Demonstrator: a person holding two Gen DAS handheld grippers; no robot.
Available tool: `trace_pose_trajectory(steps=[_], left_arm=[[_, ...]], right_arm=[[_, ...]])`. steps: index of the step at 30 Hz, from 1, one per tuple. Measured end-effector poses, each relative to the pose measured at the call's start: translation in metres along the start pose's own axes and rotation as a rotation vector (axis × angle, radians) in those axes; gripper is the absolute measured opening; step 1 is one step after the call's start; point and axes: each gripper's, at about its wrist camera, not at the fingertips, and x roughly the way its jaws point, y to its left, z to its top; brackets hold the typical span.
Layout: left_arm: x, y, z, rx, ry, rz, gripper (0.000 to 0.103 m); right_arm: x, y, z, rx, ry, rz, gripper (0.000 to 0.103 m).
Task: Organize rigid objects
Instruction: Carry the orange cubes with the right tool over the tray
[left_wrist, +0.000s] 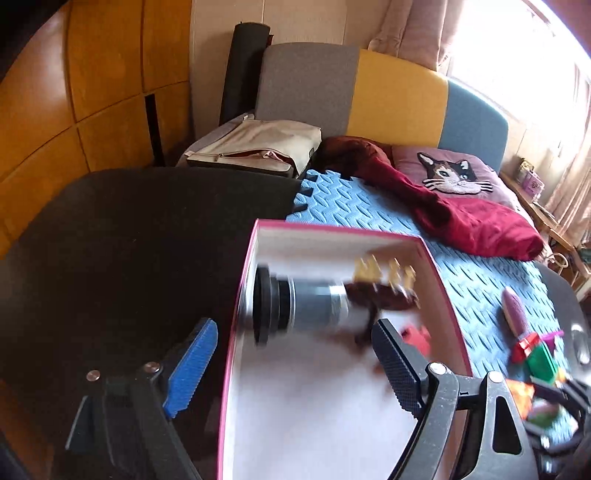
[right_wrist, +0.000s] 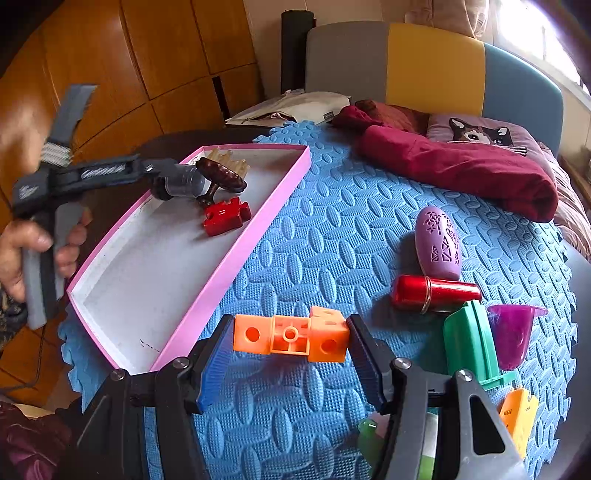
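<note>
On the blue foam mat (right_wrist: 314, 236), our right gripper (right_wrist: 291, 360) clamps the orange block (right_wrist: 291, 338); our left gripper (left_wrist: 291, 369) gapes empty over the pink box (right_wrist: 236, 254).

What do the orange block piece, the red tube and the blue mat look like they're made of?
Orange block piece: likely matte moulded plastic, with crisp holes and ribs. Red tube: shiny, perhaps lacquered metal or glossy plastic, with bright highlights and a thin metallic ring. Blue mat: probably soft foam, embossed with an oval pattern and edged with puzzle-style teeth.
</note>
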Motion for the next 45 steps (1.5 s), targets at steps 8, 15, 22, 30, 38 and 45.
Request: trace_pose_trajectory(steps=[8,15,22,30,38,45], left_arm=[[-0.036,-0.006,-0.047,0.019,0.026,0.017,0.086],[-0.064,-0.010,-0.062,0.050,-0.018,0.039,0.086],[-0.074,-0.006,-0.066,0.031,-0.024,0.016,0.086],[-0.077,0.001,-0.073,0.016,-0.017,-0.011,0.086],[-0.080,0.012,-0.078,-0.007,-0.019,-0.016,0.086],[-0.086,0.029,-0.075,-0.059,-0.042,-0.008,0.086]], right_arm=[[0.000,0.001,-0.001,0.002,0.000,-0.005,0.061],[0.002,0.004,-0.005,0.000,-0.001,-0.017,0.061],[0.002,0.007,-0.007,0.019,0.010,-0.048,0.060],[-0.009,0.007,-0.003,0.062,-0.003,-0.084,0.060],[-0.026,0.016,0.007,0.110,-0.052,-0.053,0.060],[-0.031,0.059,0.029,0.022,-0.103,0.011,0.060]])
